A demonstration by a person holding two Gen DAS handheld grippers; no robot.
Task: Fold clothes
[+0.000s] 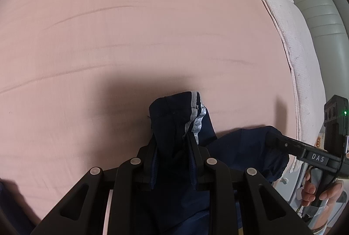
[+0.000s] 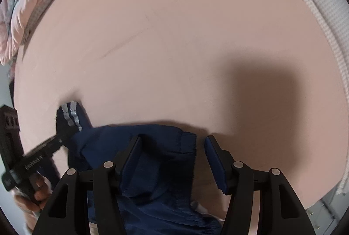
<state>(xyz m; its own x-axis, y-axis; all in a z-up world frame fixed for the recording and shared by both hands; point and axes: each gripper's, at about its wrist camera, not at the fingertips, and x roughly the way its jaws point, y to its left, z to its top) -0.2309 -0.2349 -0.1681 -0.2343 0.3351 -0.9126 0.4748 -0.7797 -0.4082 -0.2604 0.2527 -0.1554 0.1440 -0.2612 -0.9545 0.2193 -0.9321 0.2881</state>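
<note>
**Left claw clamped on navy garment, right claw spread over it**

Pink bedsheet [image 1: 152, 27] across nearly the whole frame in both views, lightly creased, with dark shadows cast near the grippers. White textured mattress edge [image 1: 305, 64] along the right side in the left wrist view. Bunched pink quilt [image 2: 32, 5] at the upper left of the right wrist view.

Navy garment [image 2: 130, 143] at the near edge of the sheet, crumpled, stretched between the two grippers. One end with silver-grey stripes [image 1: 194, 119] raised off the sheet, poking up and forward past the left fingers.

Left gripper [image 1: 172, 147]: fingers pressed in on the striped end, cloth pinched between them and hanging down through the gap. Seen from the right wrist view as well, at far left, tip on the striped end, a hand [image 2: 32, 193] around its handle.

Right gripper [image 2: 172, 147]: fingers spread wide, nothing pinched. Left finger over the navy fabric; contact not clear. Right finger [image 2: 214, 160] over bare sheet, just beside the garment's edge. A folded hem corner between the two fingers. In the left wrist view, its body at far right, marked "DAS", tip against the cloth, a hand [image 1: 314, 189] on the grip.
</note>
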